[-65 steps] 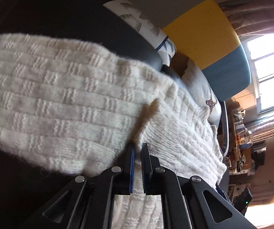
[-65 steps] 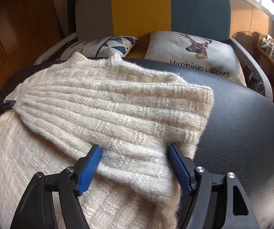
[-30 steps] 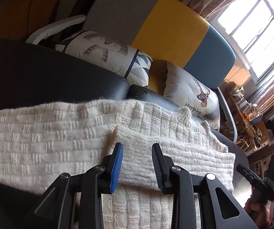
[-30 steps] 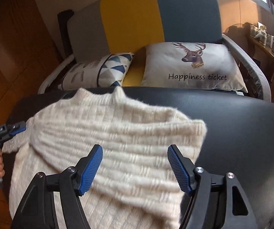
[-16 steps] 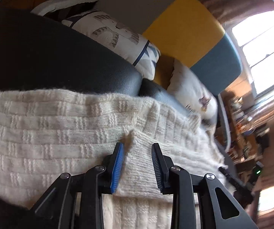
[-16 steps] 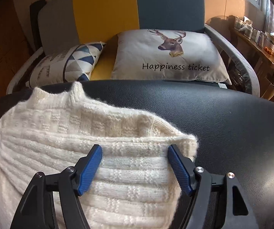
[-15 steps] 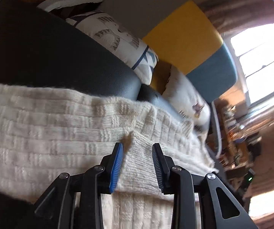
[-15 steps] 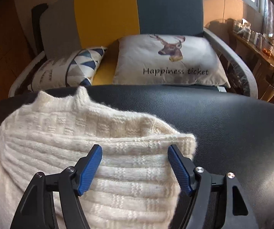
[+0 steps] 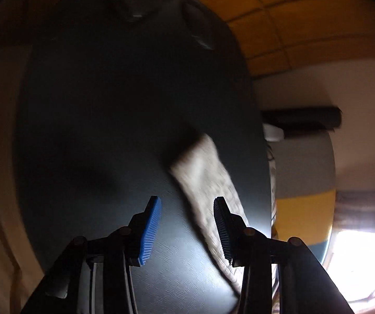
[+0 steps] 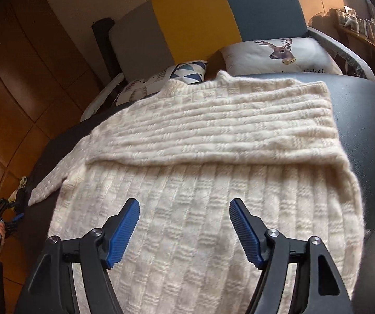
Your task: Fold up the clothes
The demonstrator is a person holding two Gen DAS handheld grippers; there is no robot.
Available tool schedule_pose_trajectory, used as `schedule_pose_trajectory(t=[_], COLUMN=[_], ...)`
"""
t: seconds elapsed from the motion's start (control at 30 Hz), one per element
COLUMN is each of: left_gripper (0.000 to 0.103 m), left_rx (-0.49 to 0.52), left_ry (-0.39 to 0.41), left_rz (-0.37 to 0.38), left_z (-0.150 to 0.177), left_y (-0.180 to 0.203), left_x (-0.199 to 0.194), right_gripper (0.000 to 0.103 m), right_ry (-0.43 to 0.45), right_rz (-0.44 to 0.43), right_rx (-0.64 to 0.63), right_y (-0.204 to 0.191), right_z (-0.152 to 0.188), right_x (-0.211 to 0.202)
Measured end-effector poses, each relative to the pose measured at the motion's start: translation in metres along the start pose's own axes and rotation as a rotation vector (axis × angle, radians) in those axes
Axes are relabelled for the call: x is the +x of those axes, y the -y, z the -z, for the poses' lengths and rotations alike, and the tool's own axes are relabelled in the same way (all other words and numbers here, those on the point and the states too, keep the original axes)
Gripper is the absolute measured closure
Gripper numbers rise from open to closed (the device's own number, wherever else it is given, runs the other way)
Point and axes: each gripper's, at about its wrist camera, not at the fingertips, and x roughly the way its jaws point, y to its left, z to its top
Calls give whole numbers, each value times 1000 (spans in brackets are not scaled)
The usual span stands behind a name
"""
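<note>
Cream knit sweater (image 10: 208, 157): flat on black table (image 10: 370, 110), one sleeve folded across chest, other sleeve (image 9: 205, 183) trailing far left. Left gripper (image 9: 187, 225): spread, empty, near that sleeve. Right gripper (image 10: 184, 230): spread, empty, above hem. Risk: fuzzy knit snagging on ribbed pads, dragging existing fold askew.

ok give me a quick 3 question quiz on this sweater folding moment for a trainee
1. True or false: the right gripper is clamped on the sweater.
2. Which part of the sweater lies folded across its body: (a) a sleeve, (b) the bottom hem, (c) nothing?
3. Fill in: the unfolded sleeve in front of the left gripper lies on a ____ surface.

Key:
1. False. Its jaws are open, and they hold nothing.
2. (a) A sleeve is laid across the chest.
3. Black. Its cuff points away from the gripper.
</note>
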Motion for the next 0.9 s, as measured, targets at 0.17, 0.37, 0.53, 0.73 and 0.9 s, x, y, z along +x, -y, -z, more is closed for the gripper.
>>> schedule_pose_trajectory(t=[0.17, 0.37, 0.53, 0.73, 0.9], left_gripper=[61, 56, 96, 96, 96], left_rx=[-46, -37, -63, -37, 158], left_ry=[-50, -56, -54, -60, -128], left_rz=[48, 22, 15, 70, 155], left_z=[-17, -21, -18, -6, 43], left_y=[-2, 16, 23, 47, 129], left_x=[22, 53, 70, 72, 74], right_gripper=[30, 30, 28, 28, 27], right_ry=[-46, -53, -30, -17, -12], right_rz=[18, 40, 51, 42, 24], right_rx=[-7, -20, -56, -63, -50], right_y=[-12, -13, -16, -15, -13], right_z=[9, 14, 20, 22, 22], right_x=[14, 20, 21, 21, 21])
